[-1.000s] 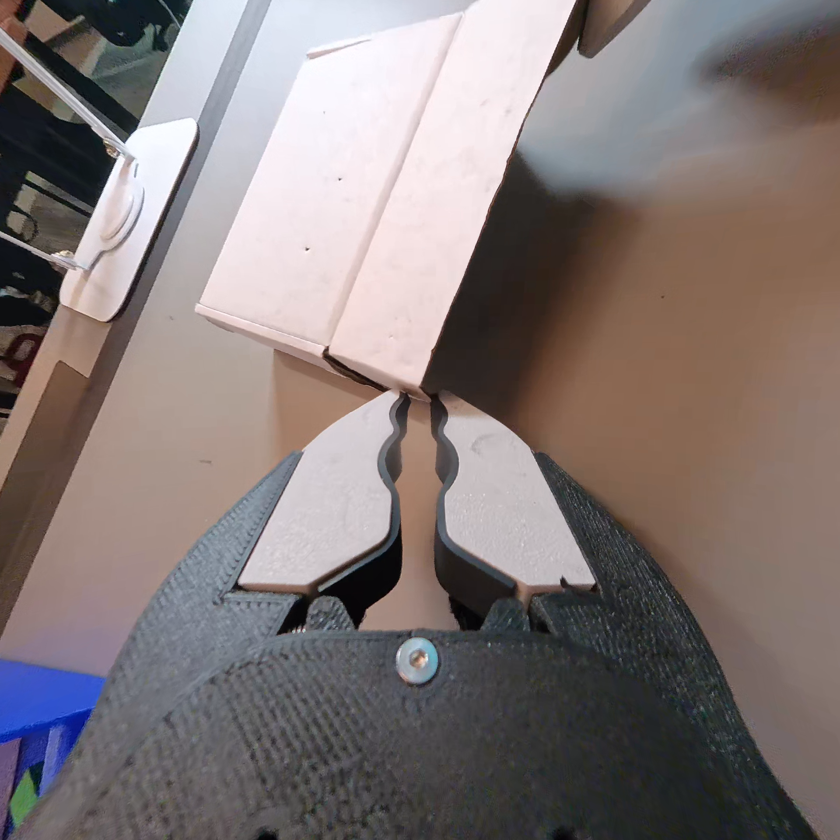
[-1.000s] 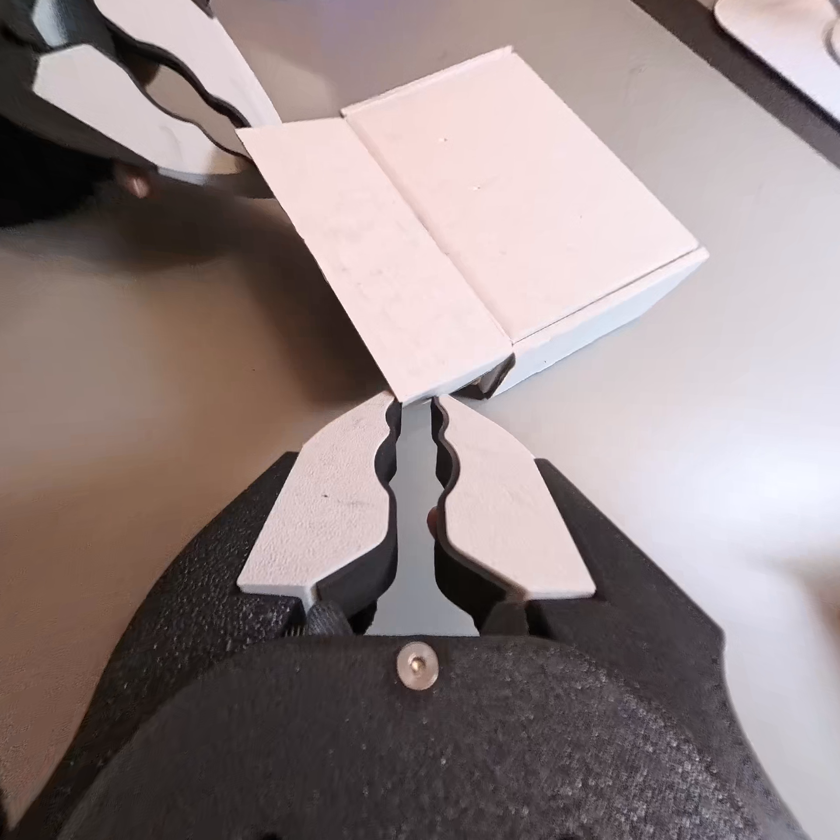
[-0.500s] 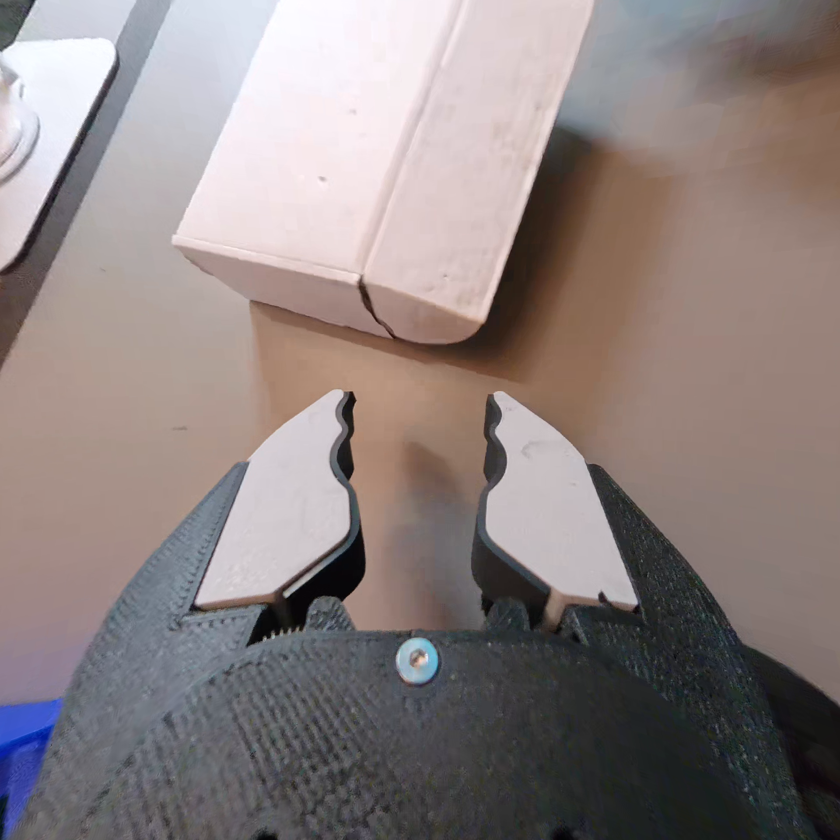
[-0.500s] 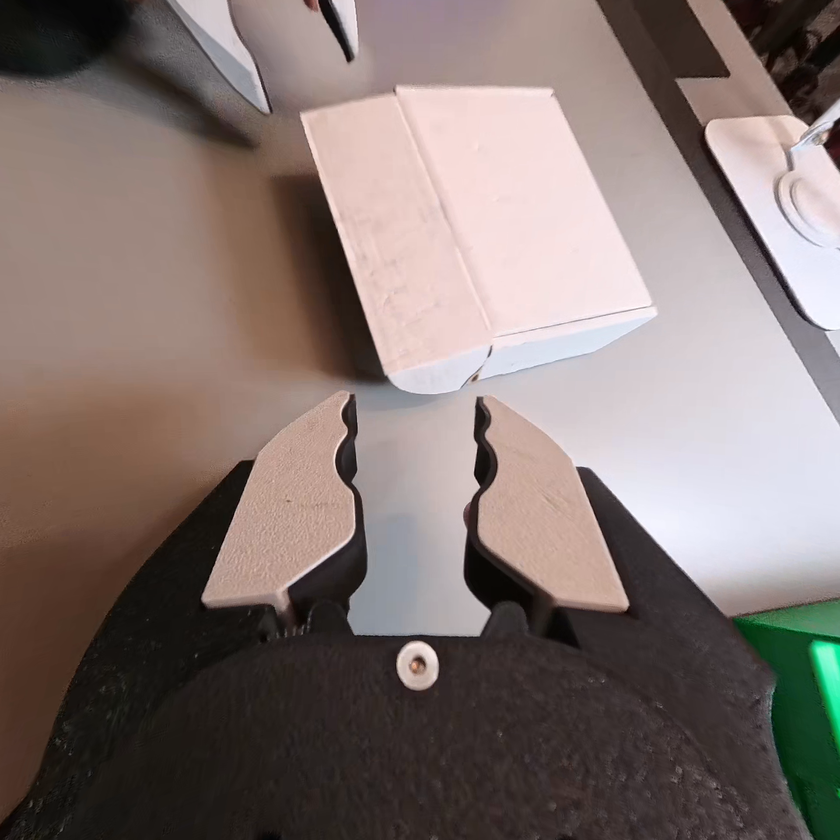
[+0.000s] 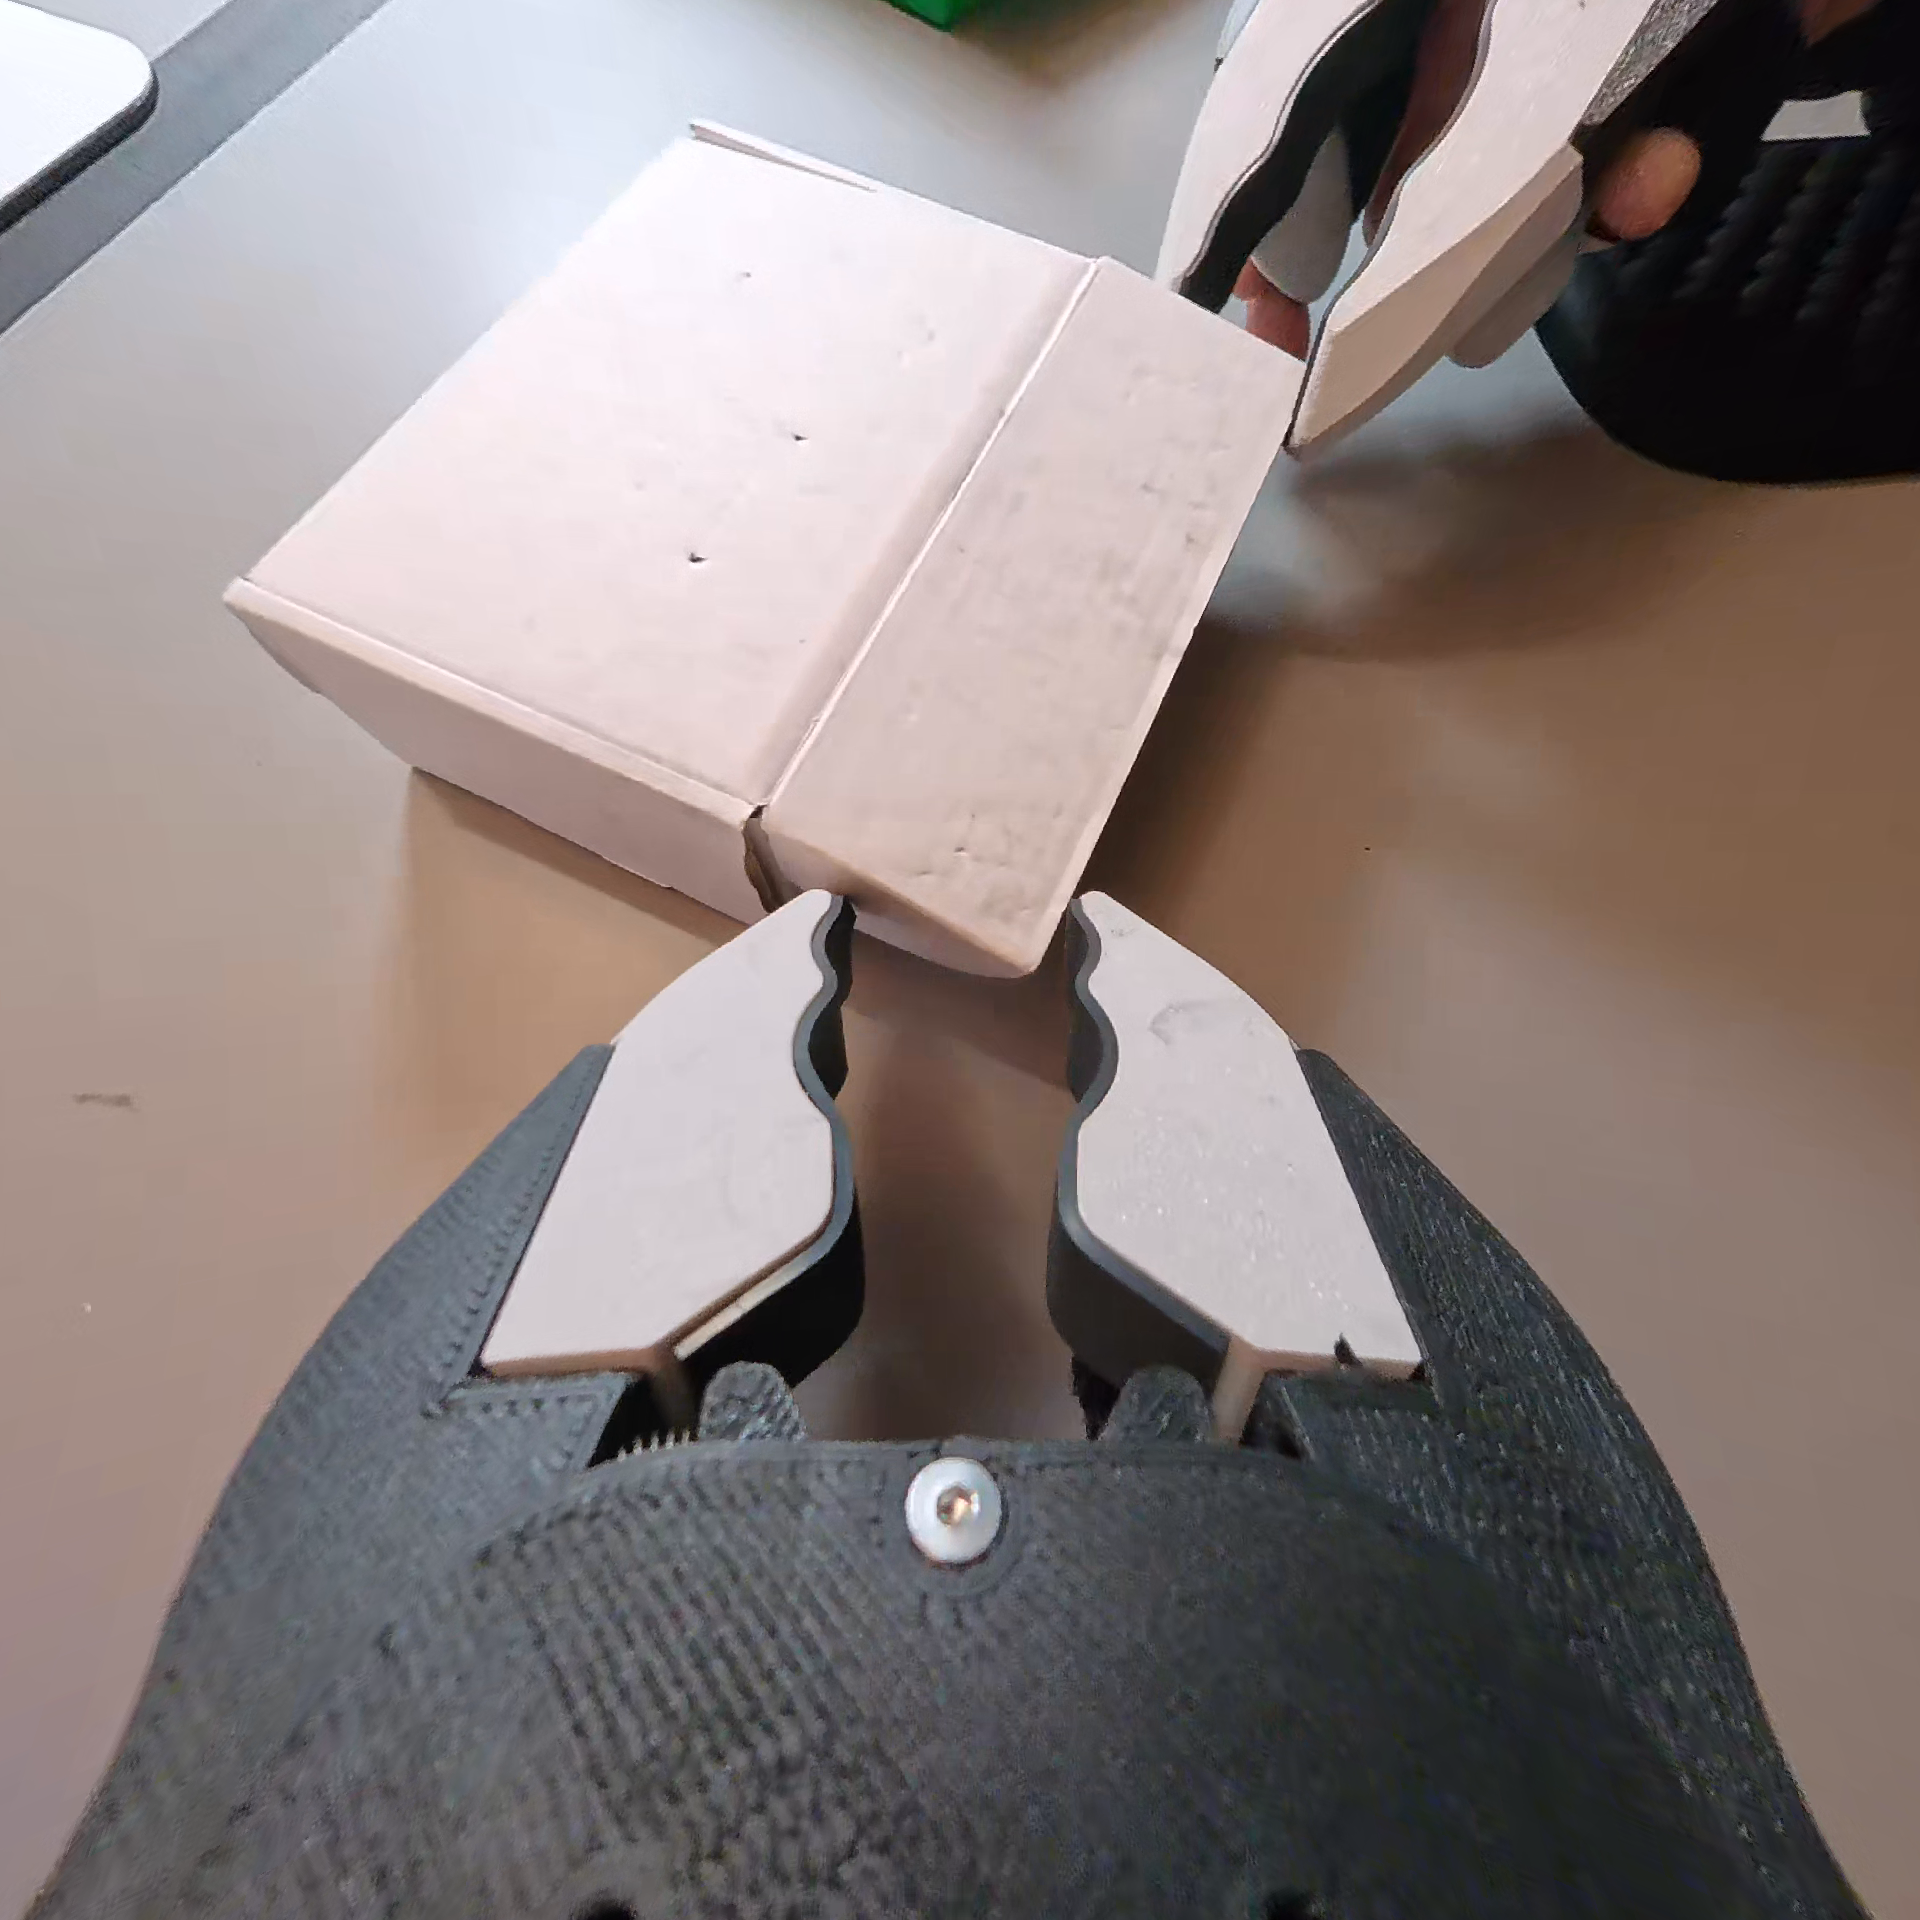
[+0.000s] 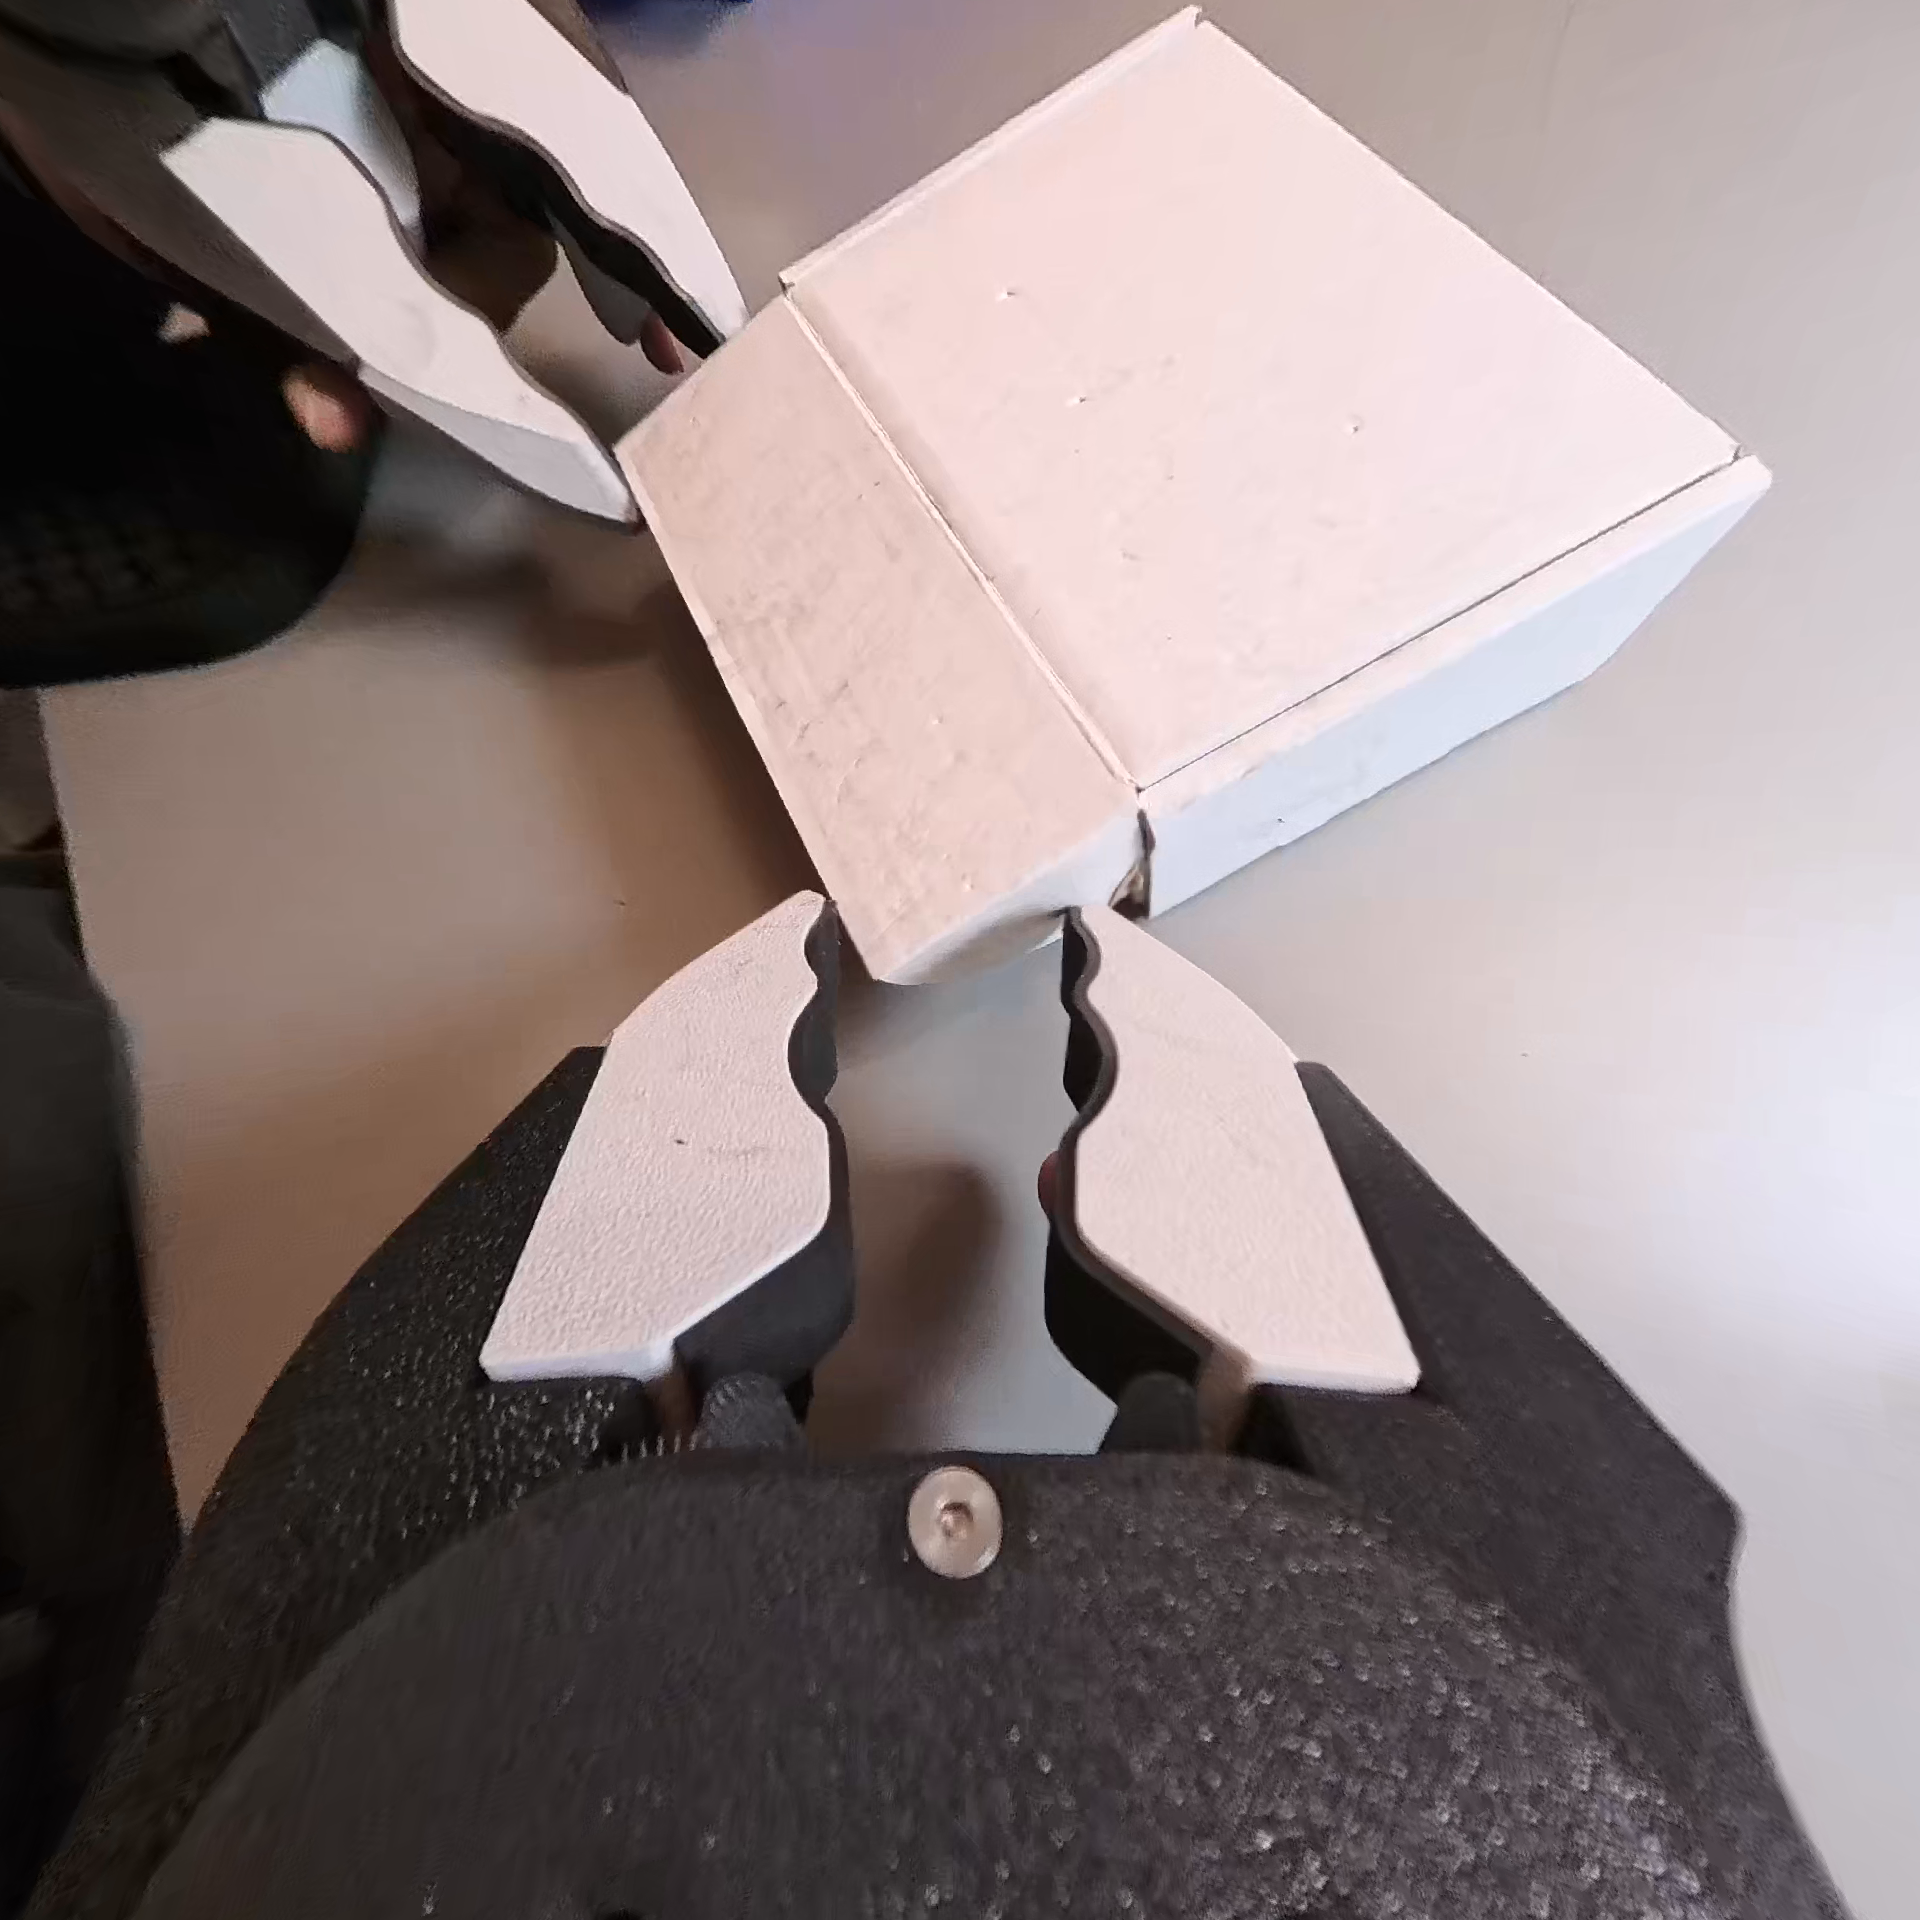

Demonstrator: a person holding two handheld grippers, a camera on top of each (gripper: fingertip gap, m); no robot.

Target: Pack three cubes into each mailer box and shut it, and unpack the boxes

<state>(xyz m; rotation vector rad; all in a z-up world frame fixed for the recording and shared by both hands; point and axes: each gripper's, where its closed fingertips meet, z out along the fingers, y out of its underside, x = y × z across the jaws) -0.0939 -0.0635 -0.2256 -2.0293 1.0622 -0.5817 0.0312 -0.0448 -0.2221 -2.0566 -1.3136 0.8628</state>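
A white mailer box (image 5: 665,499) lies on the tan table with its lid down; it also shows in the right wrist view (image 6: 1247,436). Its front flap (image 5: 1018,644) sticks out at a slant, untucked. My left gripper (image 5: 951,920) is open, with one end of the flap between its fingertips. My right gripper (image 6: 951,930) is open, with the other end of the flap (image 6: 894,686) between its fingertips. Each gripper shows in the other's view: the right one (image 5: 1299,343), the left one (image 6: 665,416). No cubes show.
A white base plate (image 5: 62,114) lies at the table's far left edge. A green object (image 5: 956,8) peeks in at the top. A person's fingers (image 5: 1642,187) hold the right gripper. Tip to tip, the grippers are about 15 cm apart.
One second ago both grippers were shut at the flap's corners. They then opened and drew back from the box. Now both are back at the flap's ends, jaws open.
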